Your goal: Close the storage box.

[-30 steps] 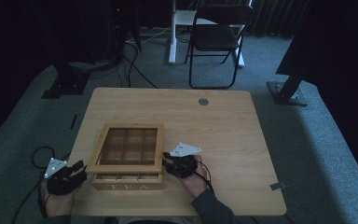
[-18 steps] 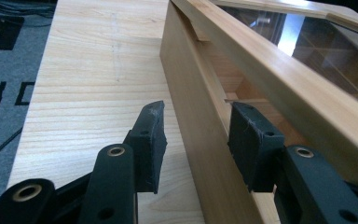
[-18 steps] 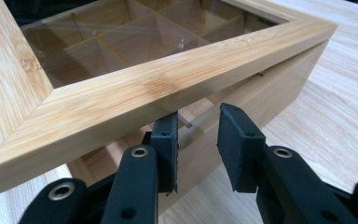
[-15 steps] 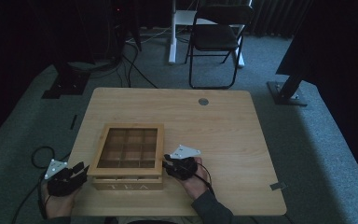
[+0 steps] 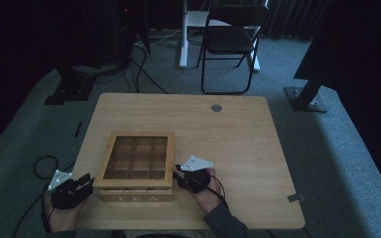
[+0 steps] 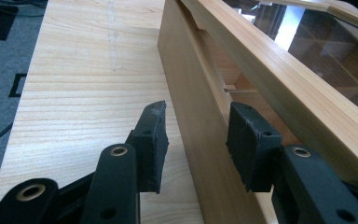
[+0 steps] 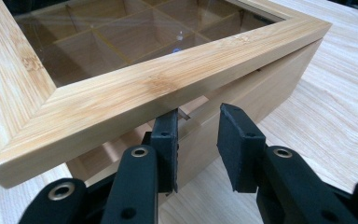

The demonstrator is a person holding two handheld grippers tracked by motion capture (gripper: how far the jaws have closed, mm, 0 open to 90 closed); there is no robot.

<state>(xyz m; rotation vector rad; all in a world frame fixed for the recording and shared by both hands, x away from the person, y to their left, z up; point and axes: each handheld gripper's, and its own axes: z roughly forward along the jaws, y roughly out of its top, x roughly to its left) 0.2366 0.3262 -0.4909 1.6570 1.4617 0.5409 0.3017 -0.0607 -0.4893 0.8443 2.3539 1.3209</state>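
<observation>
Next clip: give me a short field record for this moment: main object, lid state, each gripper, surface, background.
main object: wooden tea box, lettering TEA on its front
lid state: glass-paned lid raised slightly off the base, gap visible
left gripper: open, jaws straddling the box's side wall
right gripper: open, one jaw under the lid edge, one outside the wall
surface: wooden table
background: folding chair beyond the table

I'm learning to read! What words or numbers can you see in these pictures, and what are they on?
"TEA": on the front wall of the wooden box, facing the person, seen from the high view.
White marks on the floor in the left gripper view: cut off, not readable.
Nothing else is written anywhere.
</observation>
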